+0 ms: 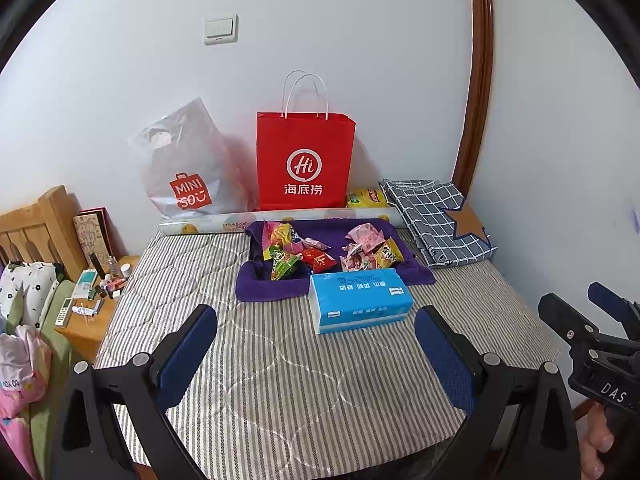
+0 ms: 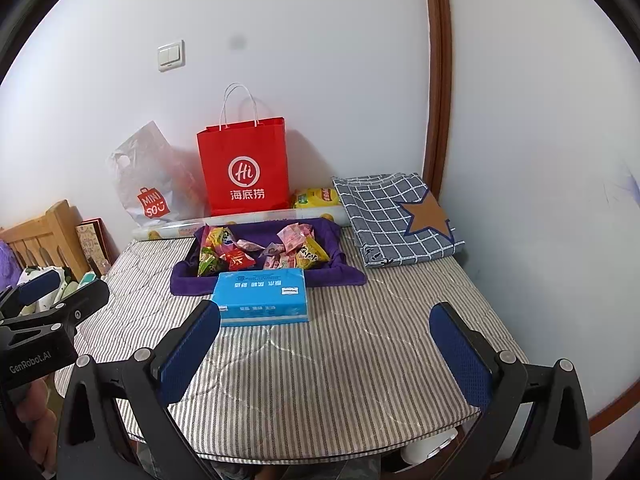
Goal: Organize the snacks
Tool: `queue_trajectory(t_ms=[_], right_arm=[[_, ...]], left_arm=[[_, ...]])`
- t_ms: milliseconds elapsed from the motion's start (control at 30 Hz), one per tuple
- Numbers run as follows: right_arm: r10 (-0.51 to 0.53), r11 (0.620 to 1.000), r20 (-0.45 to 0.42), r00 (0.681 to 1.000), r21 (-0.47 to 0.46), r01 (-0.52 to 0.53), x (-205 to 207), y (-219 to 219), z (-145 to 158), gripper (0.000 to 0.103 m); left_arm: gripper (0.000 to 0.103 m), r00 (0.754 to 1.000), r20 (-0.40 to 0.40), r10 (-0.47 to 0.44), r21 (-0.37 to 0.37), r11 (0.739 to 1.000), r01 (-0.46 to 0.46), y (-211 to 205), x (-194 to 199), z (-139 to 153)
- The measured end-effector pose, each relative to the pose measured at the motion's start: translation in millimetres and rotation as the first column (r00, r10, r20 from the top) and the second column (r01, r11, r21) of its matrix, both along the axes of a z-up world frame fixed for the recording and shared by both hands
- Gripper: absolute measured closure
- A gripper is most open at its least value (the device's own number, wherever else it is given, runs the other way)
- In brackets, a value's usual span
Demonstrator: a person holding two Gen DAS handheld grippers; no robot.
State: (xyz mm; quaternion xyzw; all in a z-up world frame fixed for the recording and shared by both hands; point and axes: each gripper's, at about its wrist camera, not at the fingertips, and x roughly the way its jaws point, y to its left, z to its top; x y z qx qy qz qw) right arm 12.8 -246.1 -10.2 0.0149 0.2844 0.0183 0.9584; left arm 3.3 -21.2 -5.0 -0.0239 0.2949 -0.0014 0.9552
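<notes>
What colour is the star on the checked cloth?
Brown with a dark blue edge; the star shows best in the right wrist view.

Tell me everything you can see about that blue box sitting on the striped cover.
The blue box looks like a soft pack of tissues: a light blue rectangular block with white print on top and a white band along its front. It appears unopened and lies flat on the striped cover, right against the near edge of the purple tray of snacks. Neither gripper touches it.
</notes>
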Motion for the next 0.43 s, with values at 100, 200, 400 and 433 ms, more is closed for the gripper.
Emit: queue_trajectory(t_ms=[100, 200, 400, 433], right_arm=[[-0.002, 1.0, -0.003, 1.0, 0.002, 0.002, -0.5, 0.2, -0.3, 0.0], [-0.001, 1.0, -0.002, 1.0, 0.002, 0.001, -0.5, 0.8, -0.5, 0.0], [0.0, 1.0, -0.002, 1.0, 0.001, 0.0, -0.7, 1.2, -0.3, 0.0], [-0.001, 1.0, -0.001, 1.0, 0.001, 0.001, -0.8, 1.2, -0.3, 0.0]], left_arm=[[0.003, 1.0, 0.0, 0.0, 0.0, 1.0, 0.0, 0.5, 0.1, 0.0], [0.003, 1.0, 0.0, 0.0, -0.002, 1.0, 0.0, 0.5, 0.1, -0.1], [0.003, 1.0, 0.005, 0.001, 0.0, 1.0, -0.001, 1.9, -0.7, -0.6], [0.003, 1.0, 0.008, 0.002, 0.0, 1.0, -0.002, 2.0, -0.9, -0.6]])
